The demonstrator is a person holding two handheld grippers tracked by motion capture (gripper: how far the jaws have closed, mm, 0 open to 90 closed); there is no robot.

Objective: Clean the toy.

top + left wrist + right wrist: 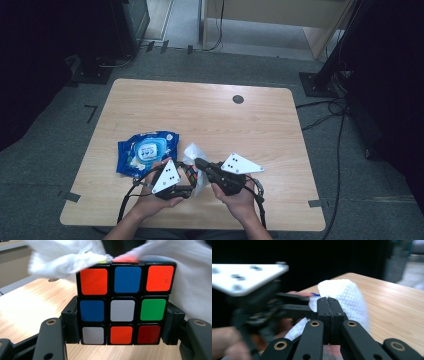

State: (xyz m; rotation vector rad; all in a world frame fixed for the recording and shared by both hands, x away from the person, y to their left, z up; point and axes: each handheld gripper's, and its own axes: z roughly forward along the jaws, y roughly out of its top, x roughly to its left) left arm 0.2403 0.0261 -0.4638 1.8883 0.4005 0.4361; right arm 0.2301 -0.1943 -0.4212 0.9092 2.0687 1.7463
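Note:
A scrambled colour cube (123, 306) sits clamped between the black pads (71, 322) of my left gripper (122, 323), held a little above the wooden table (200, 110). A white wipe (62, 257) drapes over the cube's top and far side. My right gripper (331, 306) has its jaws pressed together on that white wipe (347, 293). In the high view both grippers meet near the table's front edge: the left gripper (187, 186) with the cube (190, 174), and the right gripper (201, 163) with the wipe (194, 151) against the cube.
A blue pack of wet wipes (145, 151) lies flat on the table just left of the hands. A small dark round hole (238, 99) marks the table's far side. Cables and black stands ring the table on the floor.

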